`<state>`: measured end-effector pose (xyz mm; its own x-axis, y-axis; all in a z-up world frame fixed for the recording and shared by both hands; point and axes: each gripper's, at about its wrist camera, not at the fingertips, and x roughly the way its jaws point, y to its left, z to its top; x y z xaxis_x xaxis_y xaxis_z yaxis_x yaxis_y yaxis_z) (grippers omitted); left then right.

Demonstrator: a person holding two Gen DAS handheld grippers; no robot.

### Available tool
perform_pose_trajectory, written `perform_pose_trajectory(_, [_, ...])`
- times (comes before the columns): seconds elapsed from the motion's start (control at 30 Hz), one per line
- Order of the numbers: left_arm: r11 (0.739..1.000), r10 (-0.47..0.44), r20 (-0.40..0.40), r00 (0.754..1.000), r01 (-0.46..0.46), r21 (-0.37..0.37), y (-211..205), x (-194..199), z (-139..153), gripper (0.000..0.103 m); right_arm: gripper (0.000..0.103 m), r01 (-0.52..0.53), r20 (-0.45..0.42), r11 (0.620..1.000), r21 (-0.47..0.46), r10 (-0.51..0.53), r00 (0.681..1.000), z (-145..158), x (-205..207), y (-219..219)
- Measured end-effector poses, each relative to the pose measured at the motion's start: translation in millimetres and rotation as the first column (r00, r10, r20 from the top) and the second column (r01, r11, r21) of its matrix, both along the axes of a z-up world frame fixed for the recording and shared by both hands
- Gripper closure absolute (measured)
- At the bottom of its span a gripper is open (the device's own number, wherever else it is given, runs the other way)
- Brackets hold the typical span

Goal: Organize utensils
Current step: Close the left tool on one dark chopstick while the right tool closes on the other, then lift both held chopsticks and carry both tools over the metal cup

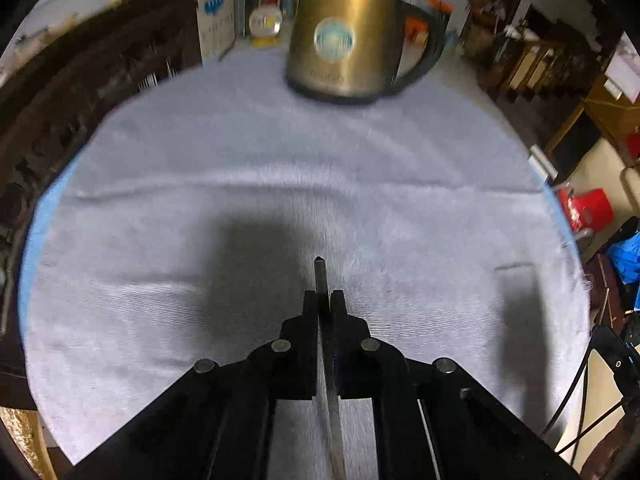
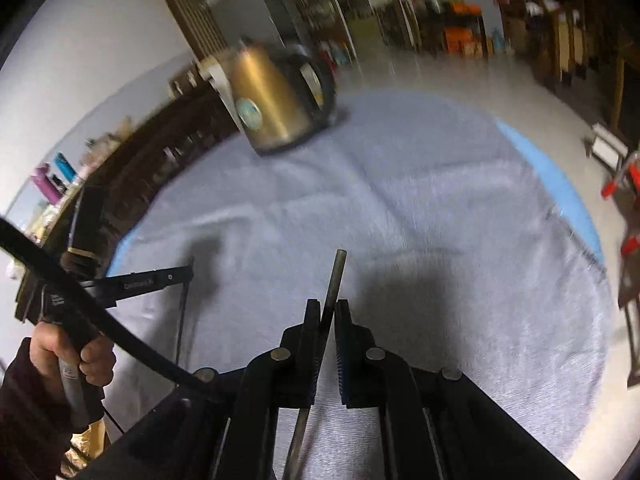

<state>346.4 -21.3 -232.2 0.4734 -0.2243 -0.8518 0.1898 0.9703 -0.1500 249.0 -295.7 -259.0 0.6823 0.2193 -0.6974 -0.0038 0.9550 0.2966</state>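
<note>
Left wrist view is showing the left gripper [image 1: 324,300] clamping a slim metal utensil [image 1: 321,276] above the grey cloth [image 1: 280,152], while the right gripper [image 2: 328,308] is pinching a second metal utensil [image 2: 335,280]. Both look mid-carry. Farther off the brass kettle [image 1: 344,36] is standing; no holder is showing, so the next move calls for finding one.

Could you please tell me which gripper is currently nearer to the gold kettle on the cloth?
Left, by a hedged margin. The left gripper faces the kettle straight ahead across the cloth; the right gripper sees it farther off, ahead to its left. Each grips a utensil.
</note>
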Motion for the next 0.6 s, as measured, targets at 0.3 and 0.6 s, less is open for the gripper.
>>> perform_pose_trajectory(0.3, [0.998,0.037,0.243,0.969,-0.021,-0.066,41.6,-74.3,79.2,0.098,0.096,0.042,0.269,0.999,-0.013,-0.037,0.962,38.8,-73.5,15.7])
perform_pose_trajectory(0.6, [0.992,0.096,0.392,0.915,-0.057,-0.109,71.0,-135.4,110.0,0.098,0.097,0.086,0.346,0.995,-0.044,-0.065,0.936,61.3,-132.1,29.2])
